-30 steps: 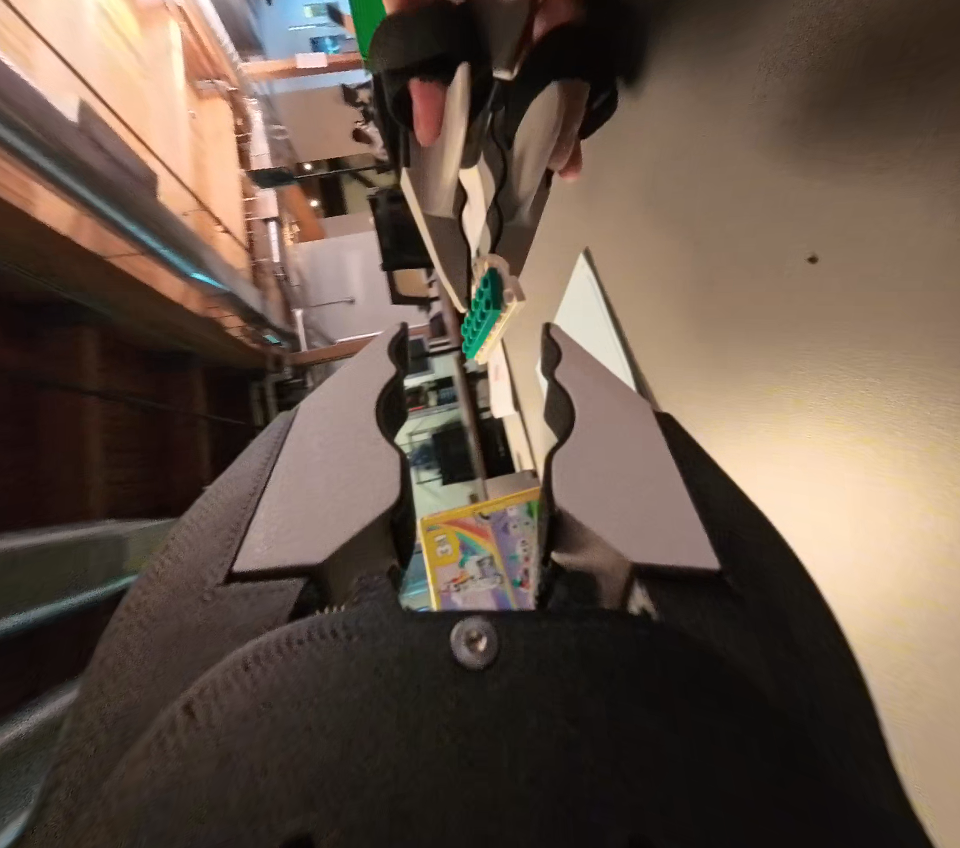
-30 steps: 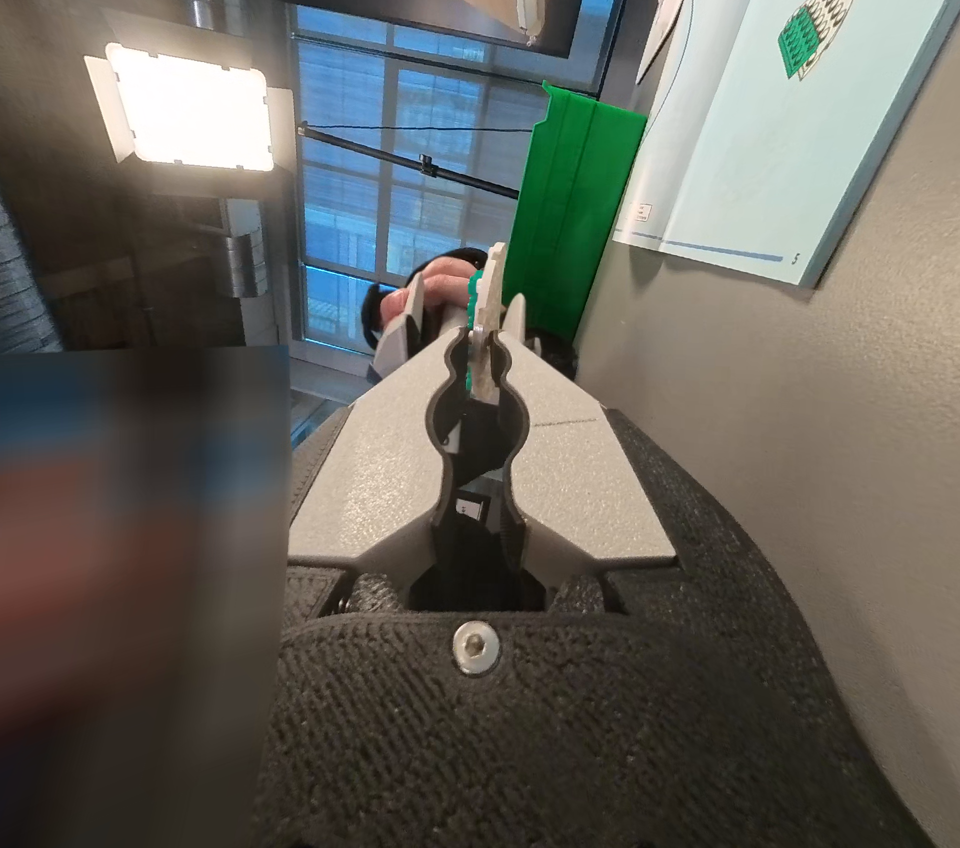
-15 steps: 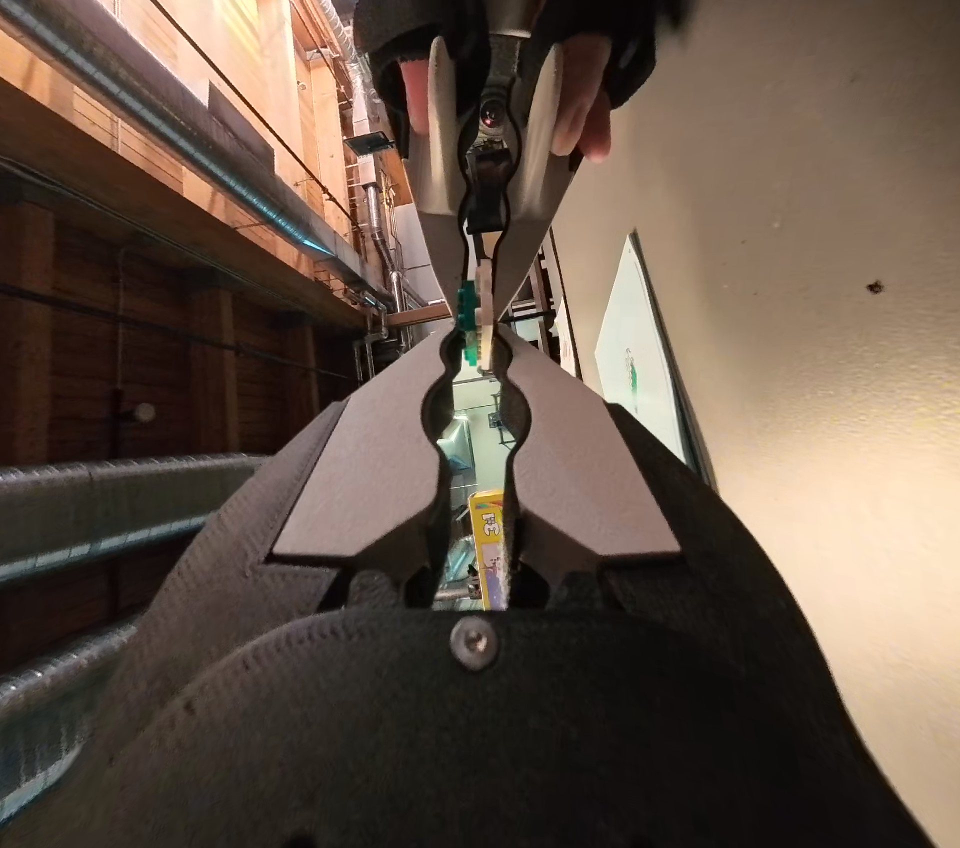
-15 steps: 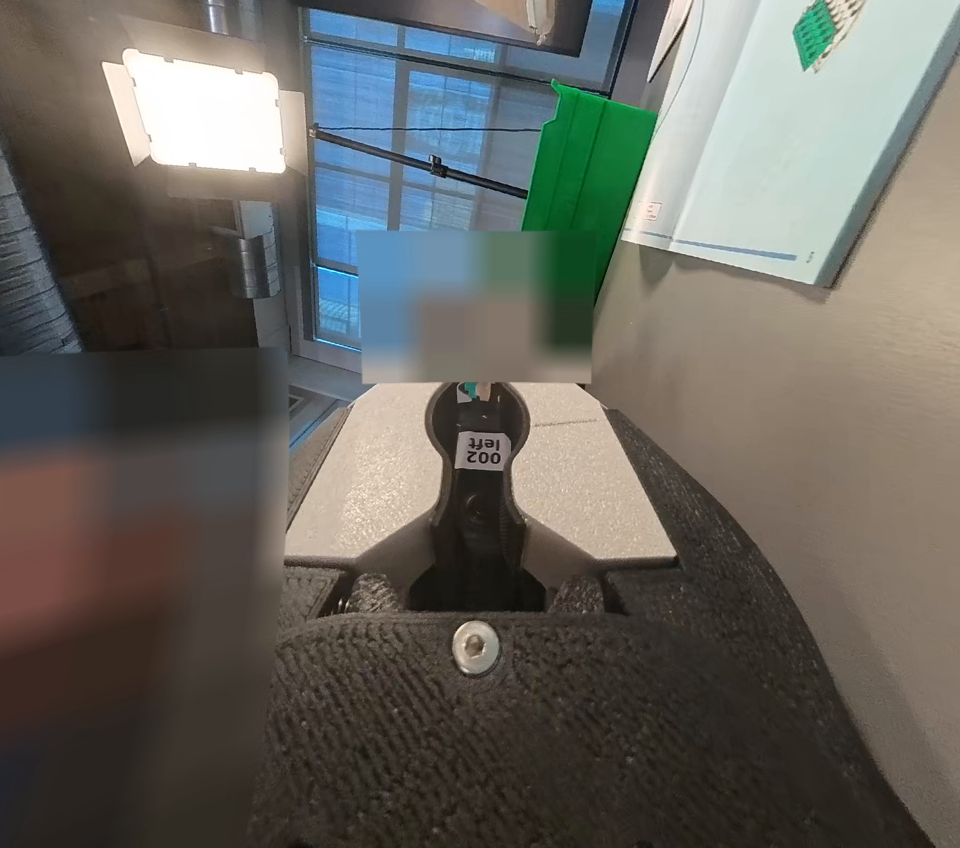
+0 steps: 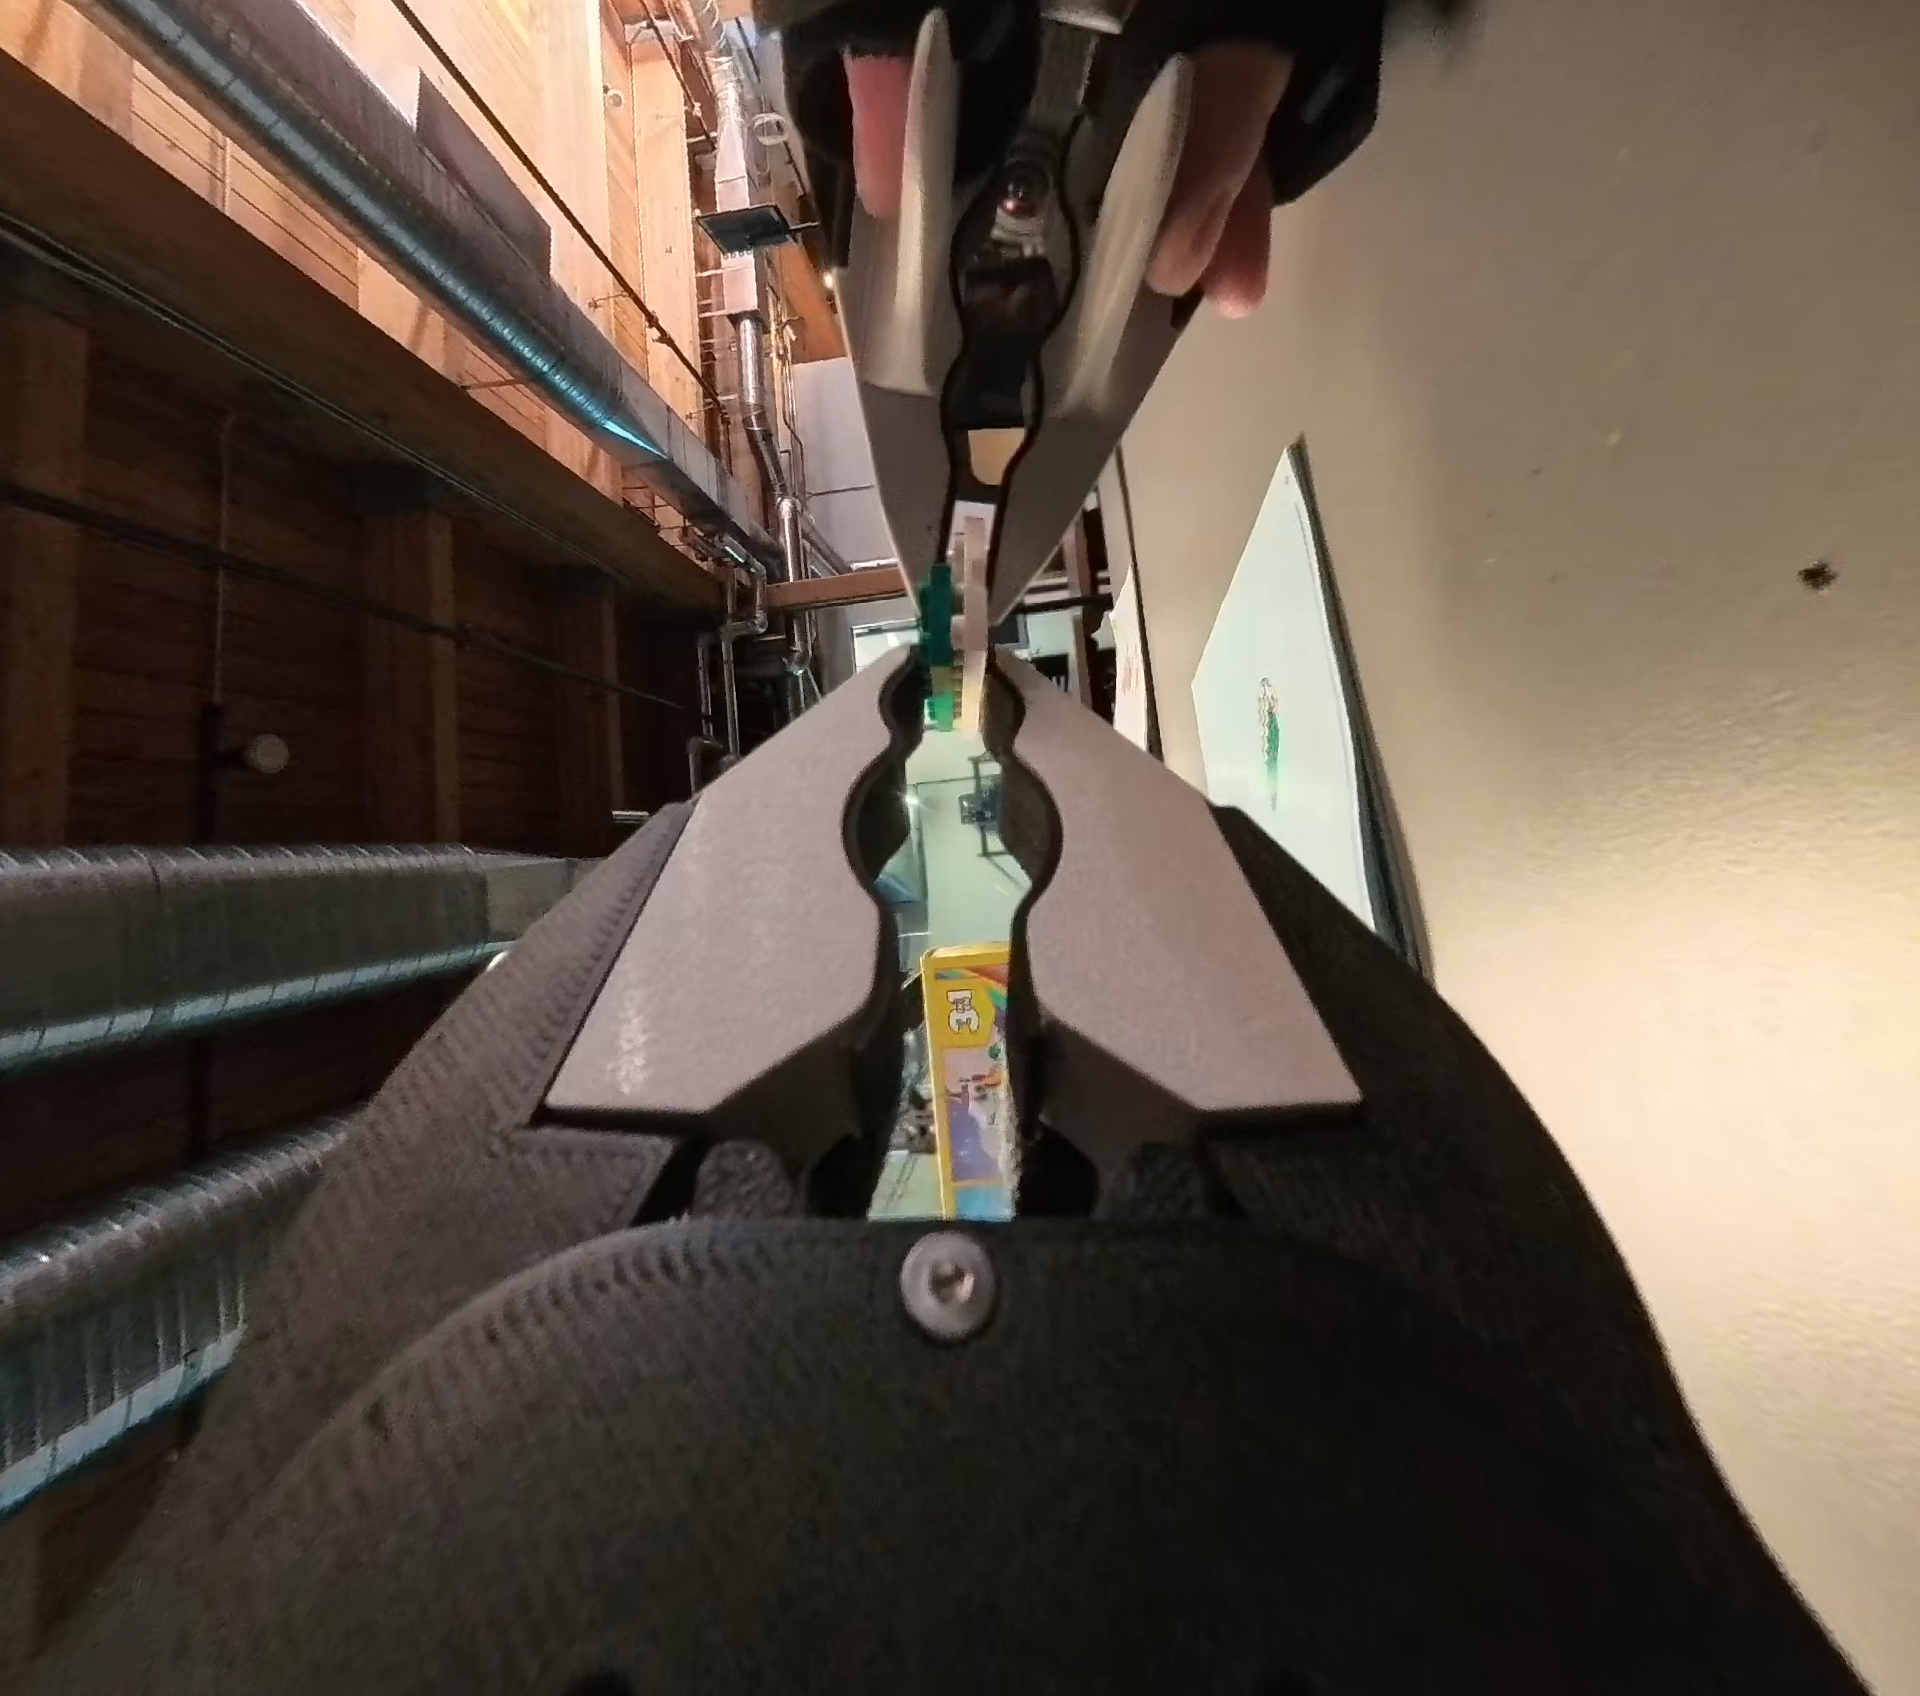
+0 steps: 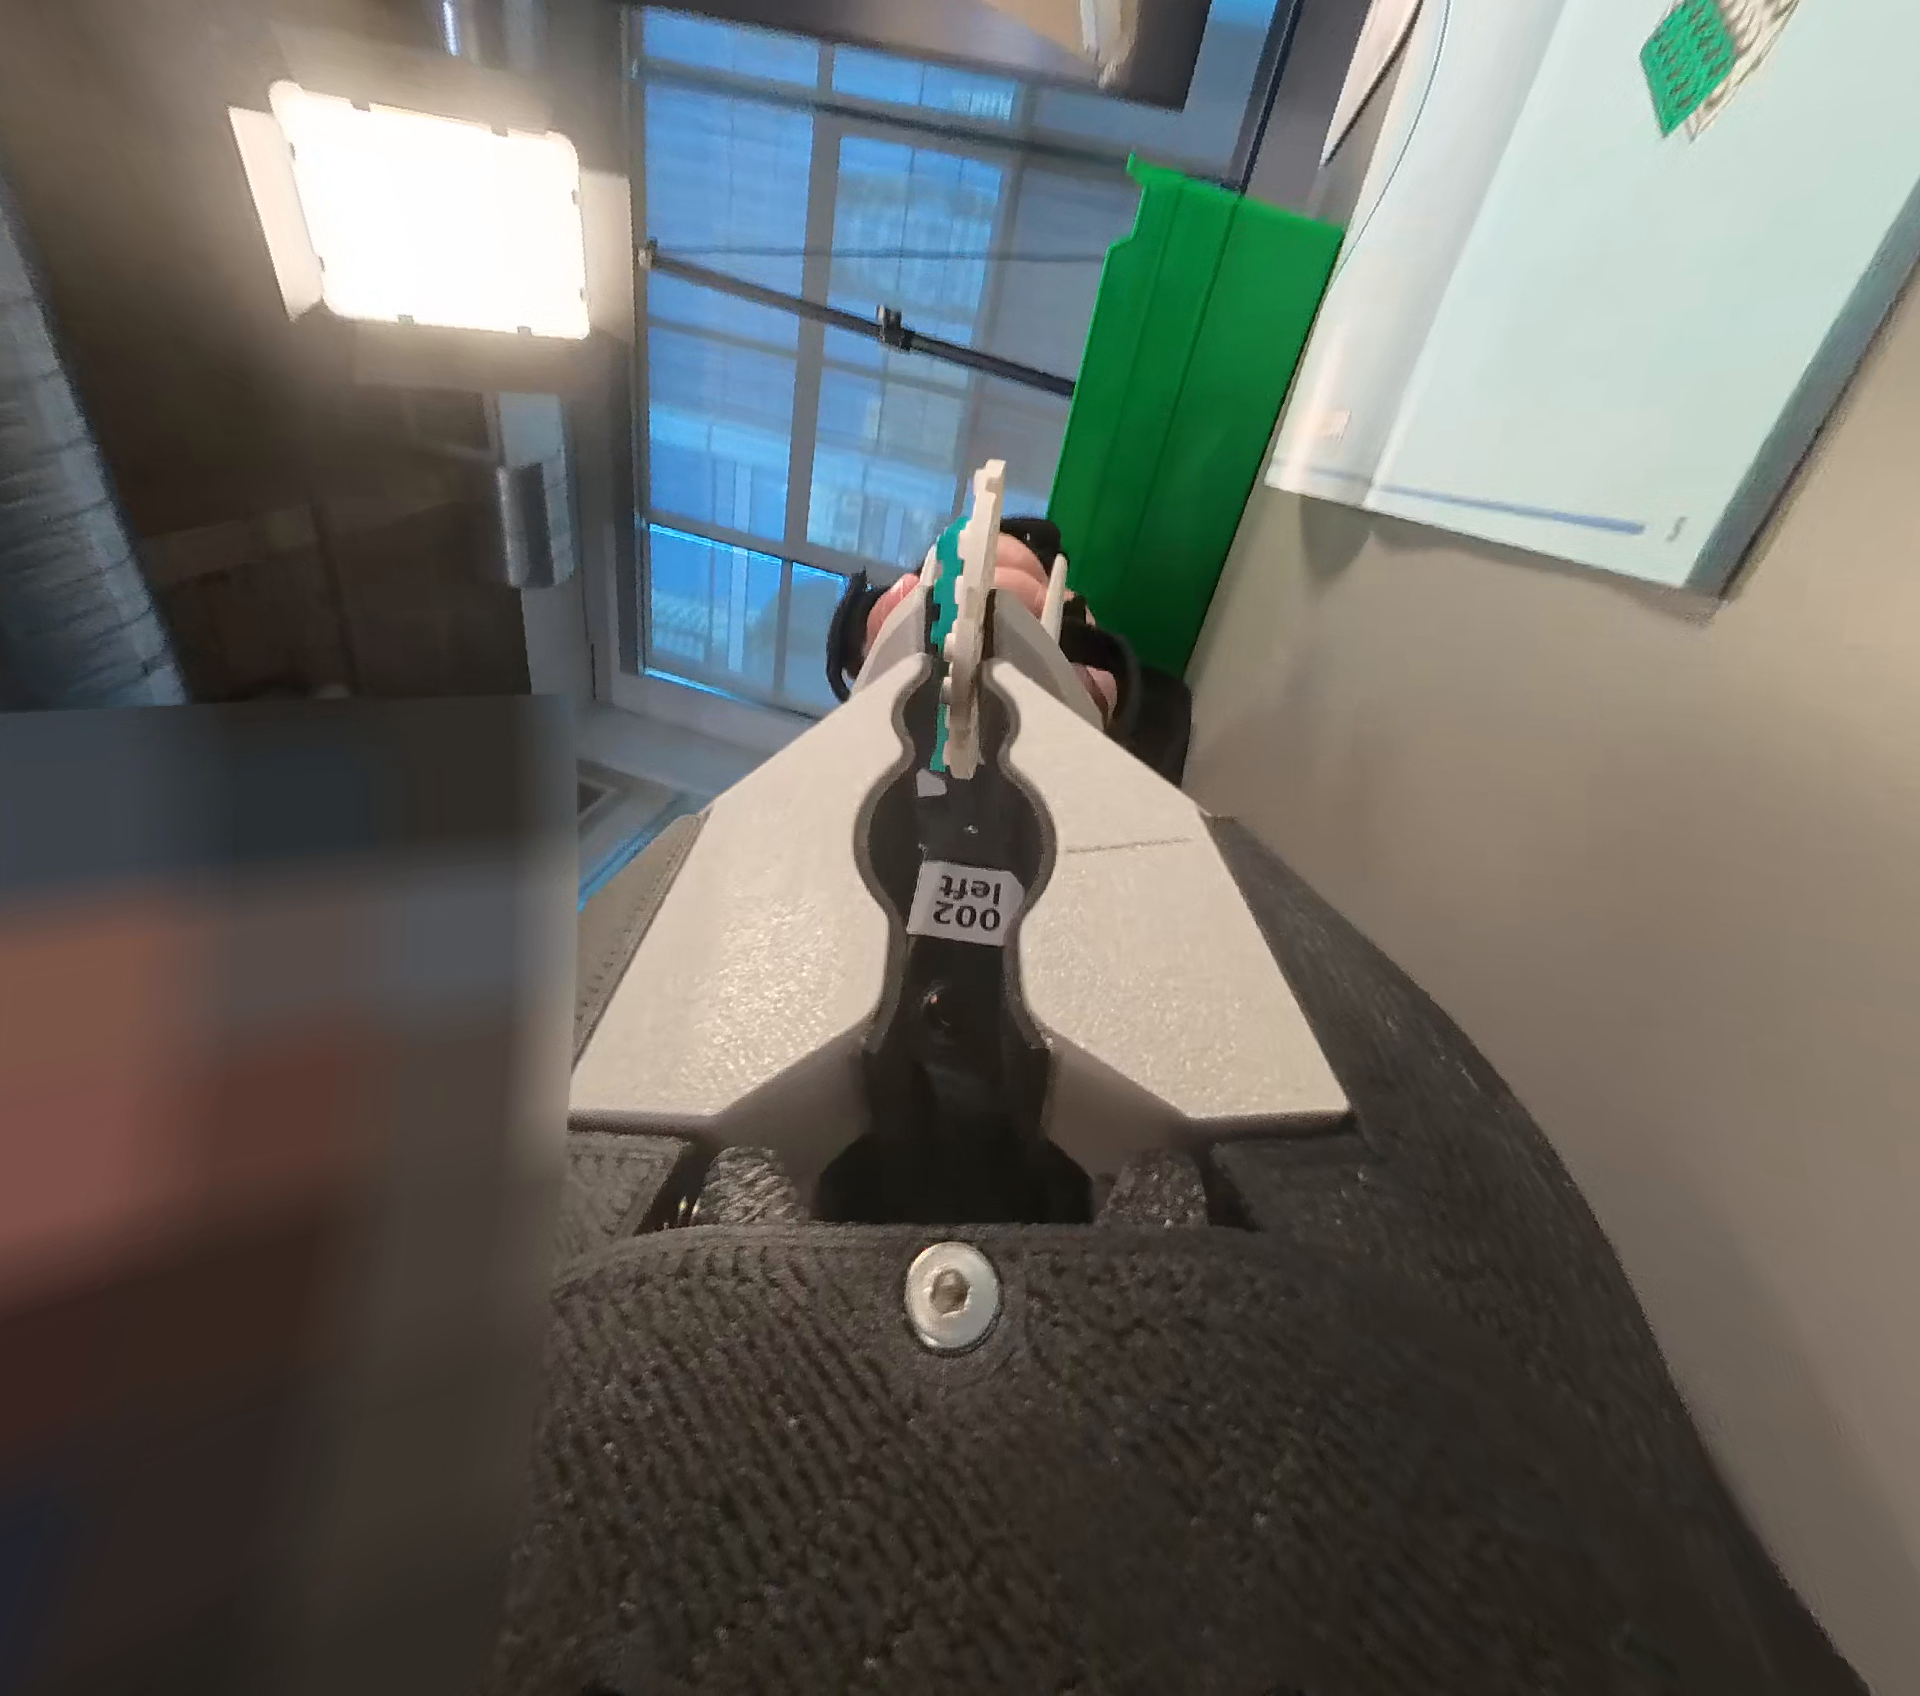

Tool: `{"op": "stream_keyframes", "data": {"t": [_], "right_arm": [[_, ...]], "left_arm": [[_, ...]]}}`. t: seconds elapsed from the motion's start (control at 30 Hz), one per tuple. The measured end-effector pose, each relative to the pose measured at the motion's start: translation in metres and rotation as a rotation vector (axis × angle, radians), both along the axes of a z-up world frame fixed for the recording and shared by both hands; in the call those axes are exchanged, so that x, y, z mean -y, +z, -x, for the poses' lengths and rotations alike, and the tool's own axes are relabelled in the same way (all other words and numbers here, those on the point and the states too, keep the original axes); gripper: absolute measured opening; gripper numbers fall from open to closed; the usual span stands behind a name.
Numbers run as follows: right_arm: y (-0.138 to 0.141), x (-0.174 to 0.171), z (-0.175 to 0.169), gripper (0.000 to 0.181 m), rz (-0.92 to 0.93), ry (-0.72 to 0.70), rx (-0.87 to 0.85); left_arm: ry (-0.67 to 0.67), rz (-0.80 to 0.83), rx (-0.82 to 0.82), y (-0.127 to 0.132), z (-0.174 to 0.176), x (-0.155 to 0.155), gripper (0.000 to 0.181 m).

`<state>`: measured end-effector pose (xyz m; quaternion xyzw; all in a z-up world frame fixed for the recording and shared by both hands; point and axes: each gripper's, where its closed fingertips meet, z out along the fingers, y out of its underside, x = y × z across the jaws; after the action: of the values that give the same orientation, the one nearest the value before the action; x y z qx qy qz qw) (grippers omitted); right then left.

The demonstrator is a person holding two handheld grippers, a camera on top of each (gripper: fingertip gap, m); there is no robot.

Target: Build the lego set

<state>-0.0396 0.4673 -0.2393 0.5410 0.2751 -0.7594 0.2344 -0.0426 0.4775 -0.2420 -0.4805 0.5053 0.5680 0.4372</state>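
A small lego assembly (image 5: 940,654), a green plate on a white plate, is seen edge-on between both grippers, which face each other tip to tip. My left gripper (image 5: 951,685) is shut on its near edge. My right gripper (image 5: 961,592), held by a hand with black straps, comes from above and is shut on the far edge. In the right wrist view the right gripper (image 6: 961,680) clamps the assembly (image 6: 966,597), which sticks out past its fingertips. The left gripper lies behind it, mostly hidden.
The views are rolled sideways, so the grey table (image 5: 1610,919) fills the right side. An open instruction booklet (image 6: 1662,244) lies on it and also shows in the left wrist view (image 5: 1288,711). A yellow lego box (image 5: 971,1054), a green upright panel (image 6: 1184,420) and a bright light panel (image 6: 426,233) stand beyond. Both grippers' tips are close together, under 4 cm apart.
A second ago my left gripper was open with the assembly ahead of it in the right gripper. It has since moved onto the assembly and shut on it. The right gripper keeps its hold.
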Motion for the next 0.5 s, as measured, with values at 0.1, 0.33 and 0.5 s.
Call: {"op": "stream_keyframes", "data": {"t": [0.1, 0.33, 0.5], "right_arm": [[-0.0004, 0.0012, -0.0002, 0.004, -0.018, 0.003, -0.004], [-0.0014, 0.0016, -0.0002, 0.003, -0.017, 0.006, 0.002], [-0.0017, -0.0005, 0.0011, 0.003, -0.016, -0.011, 0.005]], "left_arm": [[-0.006, -0.007, -0.021, 0.0013, -0.0001, 0.0015, 0.009], [-0.009, -0.016, -0.071, 0.0016, 0.0011, 0.0051, 0.01], [0.015, -0.018, -0.076, 0.0018, 0.0041, 0.0048, 0.009]]}}
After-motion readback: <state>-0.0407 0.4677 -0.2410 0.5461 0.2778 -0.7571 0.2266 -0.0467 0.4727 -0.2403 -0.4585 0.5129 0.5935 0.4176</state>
